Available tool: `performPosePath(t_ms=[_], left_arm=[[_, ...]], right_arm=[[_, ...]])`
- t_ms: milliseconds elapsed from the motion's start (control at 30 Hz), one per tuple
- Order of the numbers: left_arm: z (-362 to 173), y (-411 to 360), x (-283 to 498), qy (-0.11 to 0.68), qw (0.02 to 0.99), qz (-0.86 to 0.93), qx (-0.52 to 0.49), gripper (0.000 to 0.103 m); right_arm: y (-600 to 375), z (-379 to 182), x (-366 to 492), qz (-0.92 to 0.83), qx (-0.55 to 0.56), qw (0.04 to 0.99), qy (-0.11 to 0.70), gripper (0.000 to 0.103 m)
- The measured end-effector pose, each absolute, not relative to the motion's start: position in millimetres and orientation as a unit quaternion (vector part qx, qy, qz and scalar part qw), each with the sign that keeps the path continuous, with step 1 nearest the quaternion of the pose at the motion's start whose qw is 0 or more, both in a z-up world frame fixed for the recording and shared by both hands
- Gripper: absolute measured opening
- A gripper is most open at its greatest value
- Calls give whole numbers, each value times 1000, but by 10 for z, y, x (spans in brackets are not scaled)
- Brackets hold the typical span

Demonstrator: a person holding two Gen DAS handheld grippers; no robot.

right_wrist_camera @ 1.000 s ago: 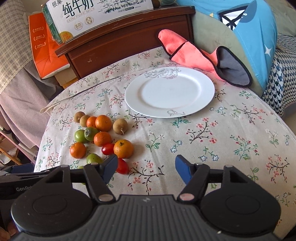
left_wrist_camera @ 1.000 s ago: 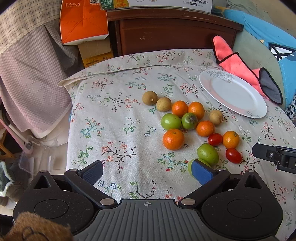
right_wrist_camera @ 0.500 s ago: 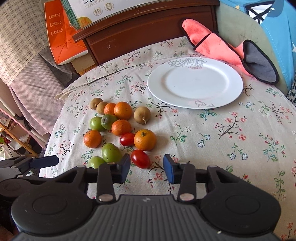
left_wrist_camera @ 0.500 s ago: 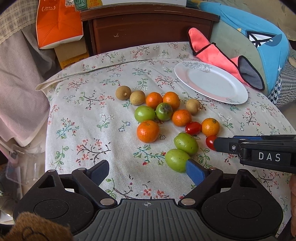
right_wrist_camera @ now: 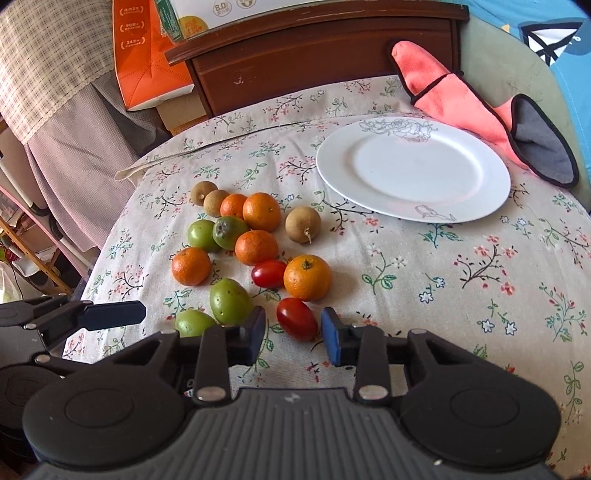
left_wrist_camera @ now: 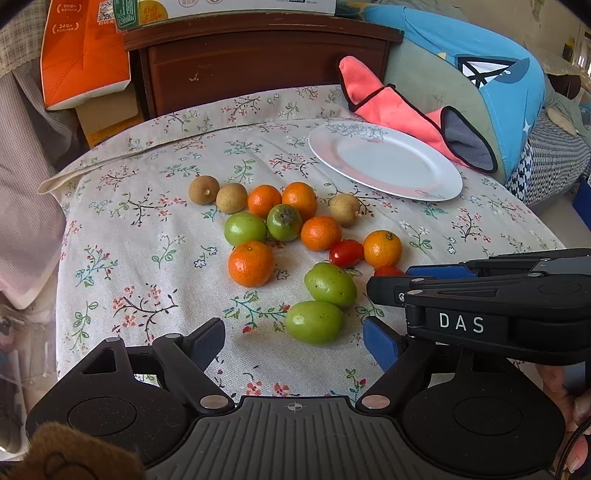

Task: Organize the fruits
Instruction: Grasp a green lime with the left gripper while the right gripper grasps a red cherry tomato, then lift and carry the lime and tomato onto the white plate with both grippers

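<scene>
Closing in since a second ago, my right claw (right_wrist_camera: pixel 293 334) now brackets the cherry tomato (right_wrist_camera: pixel 296 318) on the tabletop (right_wrist_camera: pixel 424 273), narrowed but seemingly not touching. It's light, slick, thin-skinned, so I'd pinch its midsection gently. Left claw (left_wrist_camera: pixel 293 341) hangs wide, empty.

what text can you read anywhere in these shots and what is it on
"DAS": white letters on the right gripper, seen from the left wrist view.
"8.0": in a round badge on the white carton atop the wooden cabinet.
"24": inside brackets on the orange bag; the characters beside it are too small to read.
The carton's other print is blurred or cut off.
</scene>
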State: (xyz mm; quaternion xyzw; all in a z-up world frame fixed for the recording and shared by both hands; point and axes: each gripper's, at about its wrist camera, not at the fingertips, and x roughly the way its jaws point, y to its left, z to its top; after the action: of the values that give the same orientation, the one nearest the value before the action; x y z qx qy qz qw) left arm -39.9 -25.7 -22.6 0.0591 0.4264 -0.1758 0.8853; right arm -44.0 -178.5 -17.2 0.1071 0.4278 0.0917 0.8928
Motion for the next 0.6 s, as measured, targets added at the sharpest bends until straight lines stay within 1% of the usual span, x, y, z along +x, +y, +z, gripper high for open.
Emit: performPosePath(t_ms=[33,67,100,133,200,333,400,467,500,600], left_arm=[[-235,-262,-397,426,886,-175,61,80],[-251,-265,-392,426,886,-173,64,74],[-270,-263,-383,426,886,-171,63,71],[-288,-259,-376,428,886,-169,62,68],[-305,-250,-377,426,887,-167,59,65],[-302,-272,-390,418,890,-174,60,55],[-298,-295,-402,414,890,-179,63,46],[-283,-327,-412,413,889,-187,67,34],[-280,-332,-413,414,888,-190,65,32],[-269,-332,-412,418,886,-193,58,32]], right_arm=[[-1780,-172,-443,92,104,894,427,34],[-1769,-173,-444,91,99,894,426,33],[-1762,-174,-446,89,93,895,427,32],[-1757,-178,-447,88,88,895,428,29],[-1750,-183,-450,86,83,896,427,24],[-1753,-185,-457,87,83,896,426,23],[-1750,-183,-460,88,82,897,426,23],[-1756,-180,-465,87,85,896,426,23],[-1761,-177,-466,86,86,896,427,23],[-1774,-163,-481,86,89,896,426,23]])
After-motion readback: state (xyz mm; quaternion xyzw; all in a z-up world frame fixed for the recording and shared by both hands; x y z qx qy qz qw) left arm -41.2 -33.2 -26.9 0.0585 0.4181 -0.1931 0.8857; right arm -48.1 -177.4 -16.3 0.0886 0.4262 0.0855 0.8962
